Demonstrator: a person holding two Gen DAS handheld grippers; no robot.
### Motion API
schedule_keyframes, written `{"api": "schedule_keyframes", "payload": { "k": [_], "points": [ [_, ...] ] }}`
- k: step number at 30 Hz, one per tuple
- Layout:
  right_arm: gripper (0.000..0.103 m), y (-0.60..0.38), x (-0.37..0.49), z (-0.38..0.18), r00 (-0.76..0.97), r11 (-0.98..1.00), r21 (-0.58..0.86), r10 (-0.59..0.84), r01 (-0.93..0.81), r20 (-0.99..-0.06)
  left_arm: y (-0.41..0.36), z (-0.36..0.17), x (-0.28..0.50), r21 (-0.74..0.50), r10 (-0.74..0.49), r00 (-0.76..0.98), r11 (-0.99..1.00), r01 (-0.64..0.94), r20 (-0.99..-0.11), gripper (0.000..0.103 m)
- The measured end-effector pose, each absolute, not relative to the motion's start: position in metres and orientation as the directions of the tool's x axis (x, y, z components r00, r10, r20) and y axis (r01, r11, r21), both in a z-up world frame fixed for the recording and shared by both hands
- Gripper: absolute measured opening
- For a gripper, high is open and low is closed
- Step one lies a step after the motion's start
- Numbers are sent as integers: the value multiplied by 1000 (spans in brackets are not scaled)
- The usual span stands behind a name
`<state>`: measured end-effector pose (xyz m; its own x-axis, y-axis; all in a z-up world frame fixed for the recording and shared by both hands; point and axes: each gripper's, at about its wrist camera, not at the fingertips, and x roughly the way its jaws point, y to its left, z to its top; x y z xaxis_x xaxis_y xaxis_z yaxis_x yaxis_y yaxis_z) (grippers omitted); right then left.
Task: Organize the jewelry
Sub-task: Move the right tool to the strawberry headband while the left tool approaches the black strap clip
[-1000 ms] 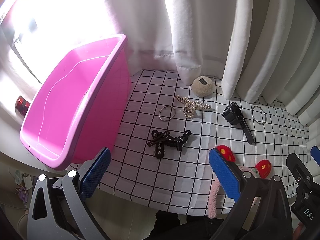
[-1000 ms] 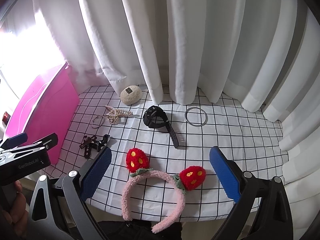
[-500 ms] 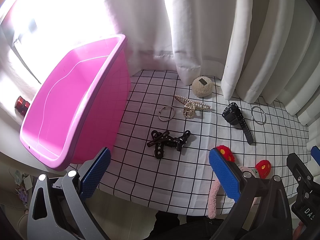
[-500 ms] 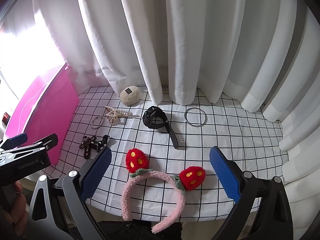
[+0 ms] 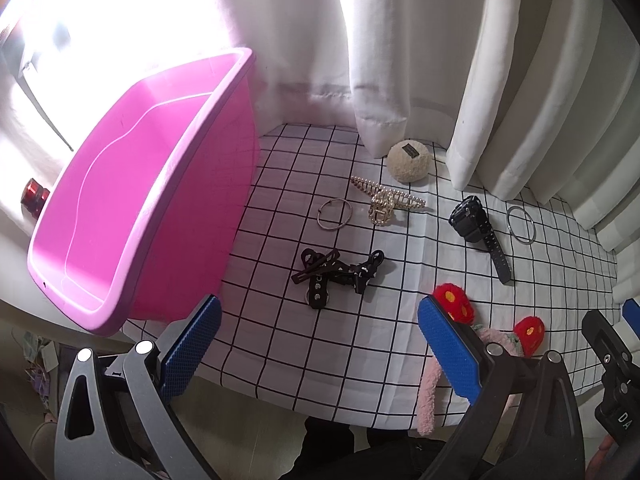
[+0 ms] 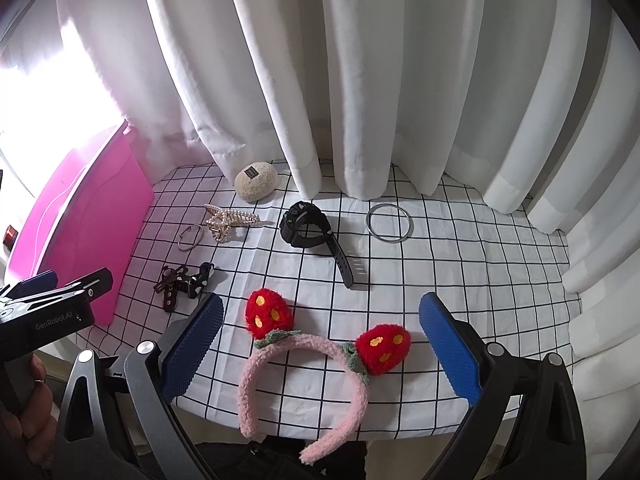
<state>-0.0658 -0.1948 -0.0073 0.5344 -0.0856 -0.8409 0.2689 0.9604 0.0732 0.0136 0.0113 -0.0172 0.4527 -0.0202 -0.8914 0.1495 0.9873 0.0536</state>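
Observation:
A pink bin (image 5: 132,216) stands at the left of the checked cloth (image 5: 280,320). On the cloth lie black hair clips (image 5: 336,272), a thin hoop (image 5: 334,214), a pearl claw clip (image 5: 386,200), a beige fluffy ball (image 5: 409,160), a black watch (image 6: 308,230), a silver bangle (image 6: 389,224) and a pink strawberry headband (image 6: 320,360). My left gripper (image 5: 316,344) hangs open near the front edge, below the black clips. My right gripper (image 6: 320,344) is open with the headband lying between its fingers' line of sight.
White curtains (image 6: 360,80) hang along the back and right of the table. A small red object (image 5: 34,196) sits left of the bin. A hand (image 6: 28,412) holds the left gripper's handle at the lower left of the right wrist view.
Both views have shifted only slightly; the items sit a touch lower and closer in frame. Nothing was grasped or moved.

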Motion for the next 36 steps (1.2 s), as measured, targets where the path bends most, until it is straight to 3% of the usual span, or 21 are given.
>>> {"api": "schedule_keyframes", "payload": {
  "k": [21,36],
  "points": [
    [94,-231,-93,-135,340,920,120,-15,373,-940,50,-128,45,-6,-43,390,995,95,-920,97],
    [94,-239,-96,-175,281,912,73,-48,403,-958,42,-166,68,-15,-75,393,988,153,-916,97]
  ]
}}
